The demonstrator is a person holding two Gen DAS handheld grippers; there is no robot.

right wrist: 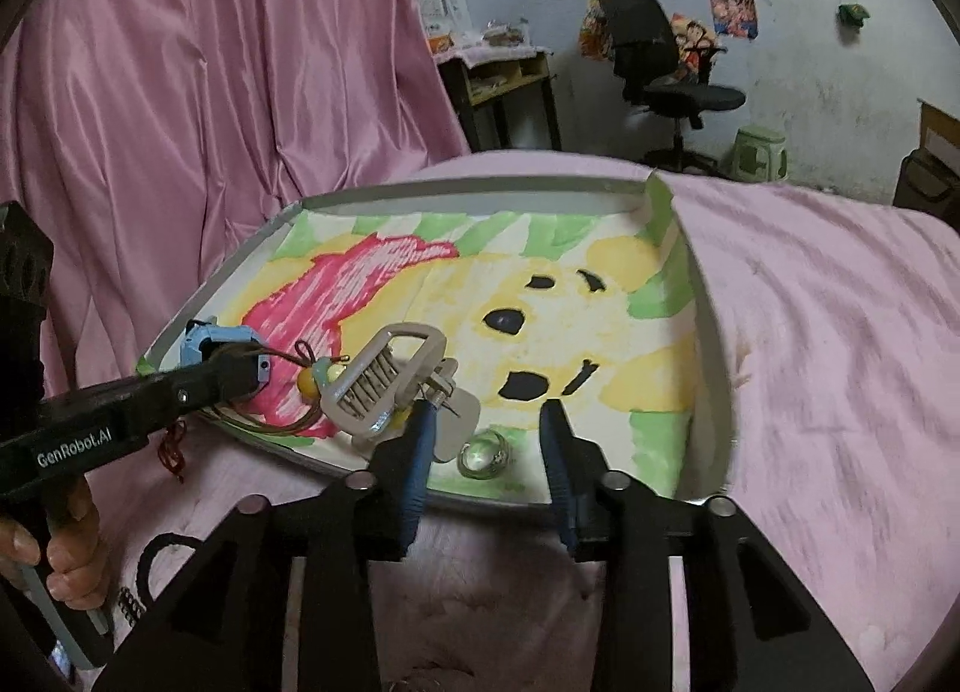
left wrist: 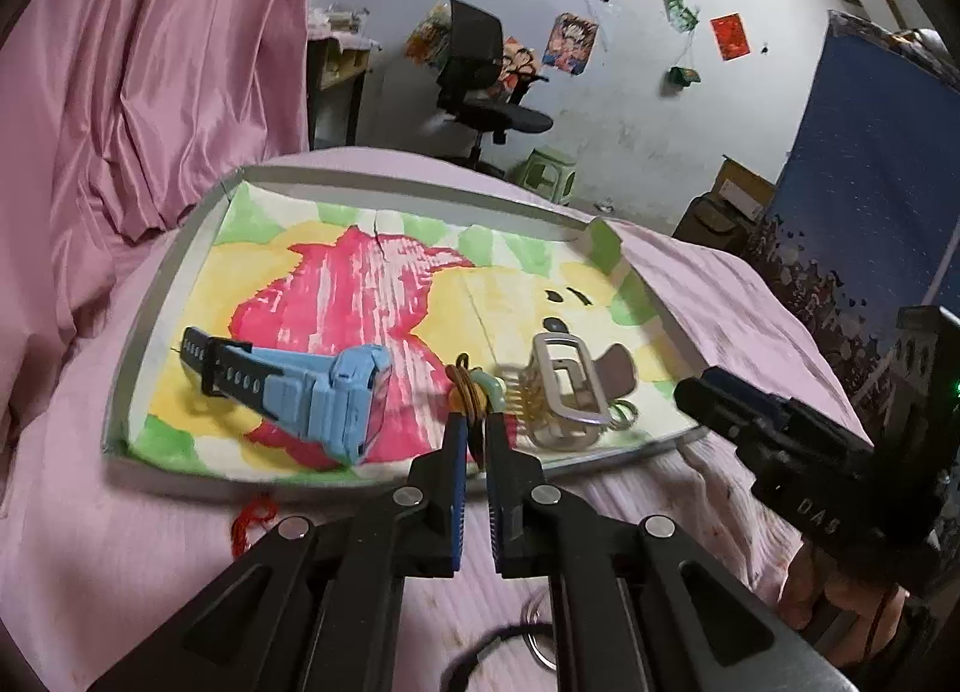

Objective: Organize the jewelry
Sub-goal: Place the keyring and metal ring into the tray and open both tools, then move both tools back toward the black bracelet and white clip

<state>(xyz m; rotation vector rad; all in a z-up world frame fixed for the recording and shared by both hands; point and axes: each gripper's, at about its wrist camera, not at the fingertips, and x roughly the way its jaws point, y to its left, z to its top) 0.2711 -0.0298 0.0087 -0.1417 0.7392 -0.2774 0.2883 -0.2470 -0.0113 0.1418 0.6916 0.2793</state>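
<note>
A shallow grey tray (left wrist: 153,296) with a painted paper liner lies on the pink bedspread. In it lie a blue watch (left wrist: 312,392), a beige hair claw (left wrist: 567,386) and a clear ring (right wrist: 483,455). My left gripper (left wrist: 474,428) is shut on a brown cord bracelet with yellow and green beads (left wrist: 471,386), held over the tray's near edge; the bracelet also shows in the right wrist view (right wrist: 318,380). My right gripper (right wrist: 489,416) is open and empty, its fingers either side of the clear ring, beside the hair claw (right wrist: 390,377).
A red cord (left wrist: 249,524) lies on the bedspread just outside the tray's near edge. A black band and a metal ring (left wrist: 537,638) lie below the left gripper. Pink curtain hangs at left; an office chair (left wrist: 480,80) and green stool stand beyond the bed.
</note>
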